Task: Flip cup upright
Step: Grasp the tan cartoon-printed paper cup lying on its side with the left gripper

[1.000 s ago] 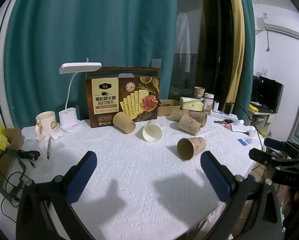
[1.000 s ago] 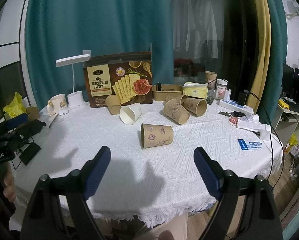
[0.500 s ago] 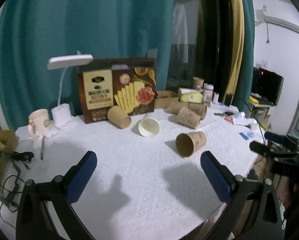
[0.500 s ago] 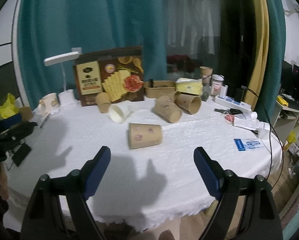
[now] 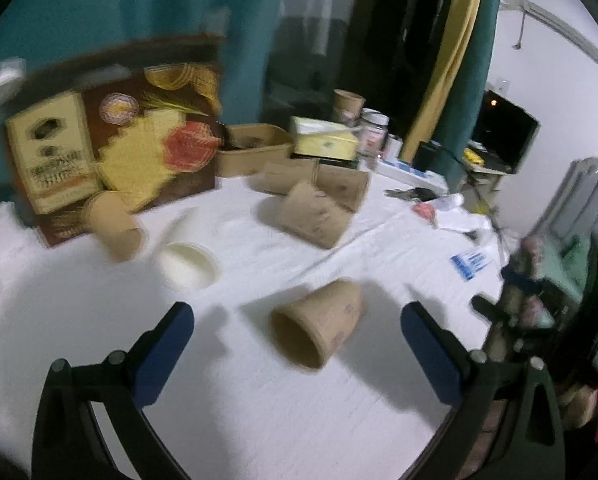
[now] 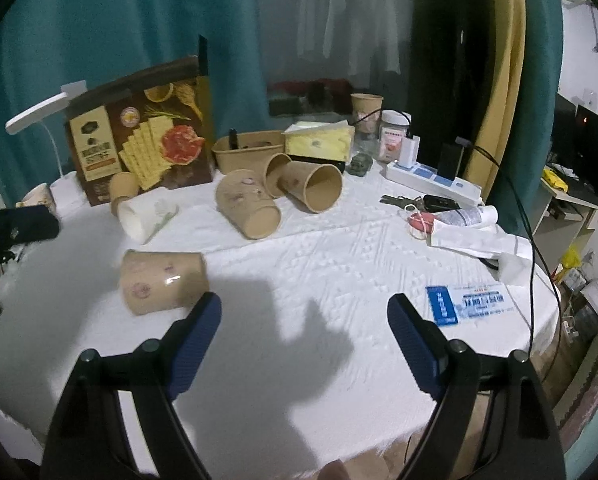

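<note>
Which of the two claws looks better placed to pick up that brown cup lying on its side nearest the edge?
Probably the left. The tipped brown paper cup lies between the open left claw fingers, mouth toward it. From the right claw, also open, the cup sits off to the side, outside its fingers.

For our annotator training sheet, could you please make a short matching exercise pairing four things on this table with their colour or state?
Things:
1. nearest brown paper cup
2. white cup
3. cracker box
4. right gripper

States:
A. standing upright against the curtain
B. open, with nothing between its fingers
C. brown, lying on its side alone, closest to the grippers
D. white, lying on its side just in front of the box

Pairs: 1-C, 2-D, 3-A, 4-B
</note>
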`<state>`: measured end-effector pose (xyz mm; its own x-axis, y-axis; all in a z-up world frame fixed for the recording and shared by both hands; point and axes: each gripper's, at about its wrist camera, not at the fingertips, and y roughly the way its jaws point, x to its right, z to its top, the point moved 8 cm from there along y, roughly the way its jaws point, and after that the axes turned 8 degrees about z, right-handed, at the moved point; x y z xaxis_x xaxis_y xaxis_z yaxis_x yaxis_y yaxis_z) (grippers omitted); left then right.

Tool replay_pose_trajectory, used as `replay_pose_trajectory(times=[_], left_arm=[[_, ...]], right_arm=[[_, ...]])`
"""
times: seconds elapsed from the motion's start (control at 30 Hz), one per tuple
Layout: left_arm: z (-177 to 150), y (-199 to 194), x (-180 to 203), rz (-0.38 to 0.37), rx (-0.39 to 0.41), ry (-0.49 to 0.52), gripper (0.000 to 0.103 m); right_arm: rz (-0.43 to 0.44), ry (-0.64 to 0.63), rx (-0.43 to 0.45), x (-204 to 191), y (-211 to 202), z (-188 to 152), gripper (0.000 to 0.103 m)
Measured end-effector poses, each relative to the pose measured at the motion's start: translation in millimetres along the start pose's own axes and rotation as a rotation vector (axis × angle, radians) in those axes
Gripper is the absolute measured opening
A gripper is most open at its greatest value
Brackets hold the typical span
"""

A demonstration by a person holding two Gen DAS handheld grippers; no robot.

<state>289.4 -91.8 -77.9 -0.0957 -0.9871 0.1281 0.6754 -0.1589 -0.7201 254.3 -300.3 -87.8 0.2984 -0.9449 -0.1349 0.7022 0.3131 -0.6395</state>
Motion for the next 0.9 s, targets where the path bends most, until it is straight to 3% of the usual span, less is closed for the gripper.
replay_pose_trajectory(times=[0.13,0.23,0.53,0.73,0.83,0.9], left_arm=[[24.5,59.0,15.5,-0.144,-0.141,-0.116,0.103],[35.3,101.3,20.1,-0.17,-0.232,-0.194,0.103],[43.9,193.6,26.5,-0.177,-0.438,-0.378,0.084],[46.5,215.6,28.0,-0.155,-0.456,-0.4,0.083],[45.2,227.2,27.0,-0.149,-0.476,-0.411,0.073],[48.4,227.3,26.4,-0.143,-0.463,-0.402,0.072]], right_arm=[[0.017,0.002,-0.011,17.6,21.9,9.0,0.083],[0.031,0.011,-0.017,27.6,35.5,15.0,0.083],[0.048,0.039,-0.013,53.6,58.3,29.3,0.083],[0.06,0.064,-0.02,61.0,69.7,30.9,0.083],[0.065,0.07,-0.025,61.8,73.7,30.2,0.083],[0.066,0.079,-0.028,63.1,74.7,29.5,0.083]])
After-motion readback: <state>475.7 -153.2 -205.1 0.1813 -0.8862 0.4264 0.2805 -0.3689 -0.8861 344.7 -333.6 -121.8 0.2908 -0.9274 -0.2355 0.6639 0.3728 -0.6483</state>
